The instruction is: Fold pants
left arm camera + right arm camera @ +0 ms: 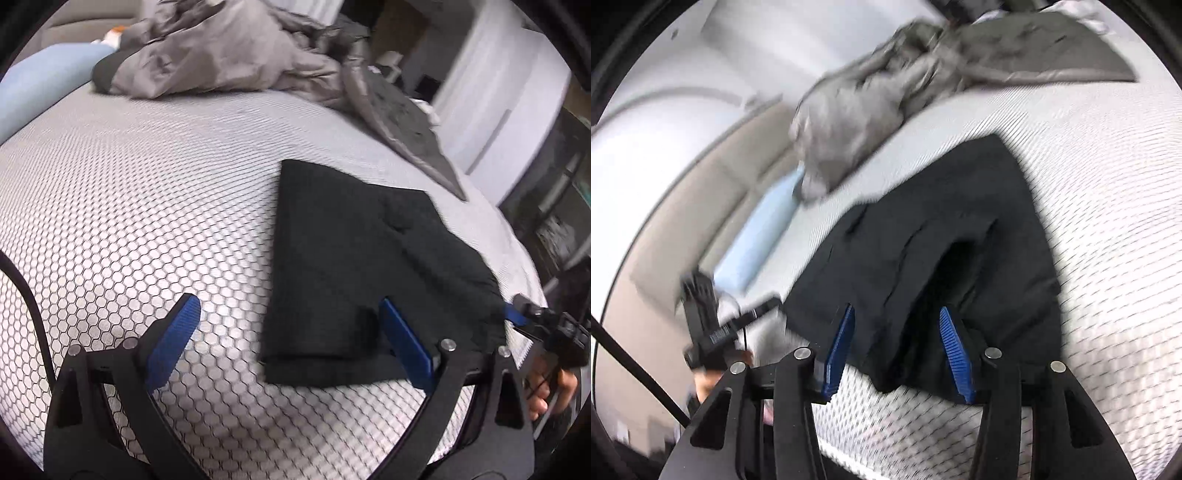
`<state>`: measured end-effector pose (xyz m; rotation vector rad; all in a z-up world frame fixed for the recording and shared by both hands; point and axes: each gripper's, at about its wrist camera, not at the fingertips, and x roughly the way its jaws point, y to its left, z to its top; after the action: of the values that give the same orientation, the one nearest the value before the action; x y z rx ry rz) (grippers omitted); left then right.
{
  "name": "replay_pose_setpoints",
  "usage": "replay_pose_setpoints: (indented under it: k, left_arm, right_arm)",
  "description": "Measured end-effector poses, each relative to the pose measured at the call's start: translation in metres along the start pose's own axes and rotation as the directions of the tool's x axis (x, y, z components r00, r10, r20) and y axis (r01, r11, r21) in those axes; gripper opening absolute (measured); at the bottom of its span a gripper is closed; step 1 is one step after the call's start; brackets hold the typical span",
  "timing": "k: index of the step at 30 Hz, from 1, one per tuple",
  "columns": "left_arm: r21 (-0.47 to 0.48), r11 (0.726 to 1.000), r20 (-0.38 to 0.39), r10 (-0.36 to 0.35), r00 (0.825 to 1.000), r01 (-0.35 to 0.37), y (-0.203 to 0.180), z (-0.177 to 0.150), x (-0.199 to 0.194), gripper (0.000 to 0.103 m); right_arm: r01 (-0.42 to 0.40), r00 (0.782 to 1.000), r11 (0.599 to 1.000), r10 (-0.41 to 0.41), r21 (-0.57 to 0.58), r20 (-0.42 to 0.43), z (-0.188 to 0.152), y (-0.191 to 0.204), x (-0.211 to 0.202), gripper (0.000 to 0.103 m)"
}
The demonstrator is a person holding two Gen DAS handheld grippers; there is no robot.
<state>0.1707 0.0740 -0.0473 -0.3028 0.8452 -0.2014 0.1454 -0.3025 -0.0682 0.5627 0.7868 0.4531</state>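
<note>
Black pants lie folded into a rough rectangle on the honeycomb-patterned mattress. My left gripper is open wide just above the pants' near left corner. Its right finger hangs over the cloth and its left finger over bare mattress. In the right wrist view the pants fill the middle, with a raised fold at their near edge. My right gripper is open, and that fold lies loosely between its blue pads without being pinched. The right gripper also shows at the pants' right edge.
A crumpled grey duvet is heaped at the far end of the bed, with a light blue pillow to its left. The mattress drops off on the right toward a white wall. A black cable runs at the left.
</note>
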Motion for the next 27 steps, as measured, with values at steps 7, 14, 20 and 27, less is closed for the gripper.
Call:
replay_pose_setpoints:
  k: [7,14,20,27]
  left_arm:
    - [0.124,0.988,-0.05,0.101,0.994,-0.095,-0.018,-0.009,0.018,0.097]
    - [0.126,0.986,-0.044,0.112,0.993,-0.105,-0.019,-0.013,0.015,0.097]
    - [0.152,0.979,-0.023,0.139,0.99,-0.134,-0.025,-0.012,0.015,0.097]
    - [0.157,0.977,-0.018,0.147,0.989,-0.143,-0.027,-0.01,0.017,0.097]
  right_arm:
    - [0.056,0.998,0.996,-0.053,0.066,-0.041,0.011,-0.021,0.019,0.047]
    - [0.13,0.991,0.991,-0.131,0.043,0.006,0.017,-0.02,0.024,0.041]
    - [0.05,0.999,0.999,-0.05,0.007,0.019,0.012,0.0,0.022,0.045]
    - [0.092,0.996,0.992,-0.092,-0.086,0.005,0.01,0.014,0.033,0.021]
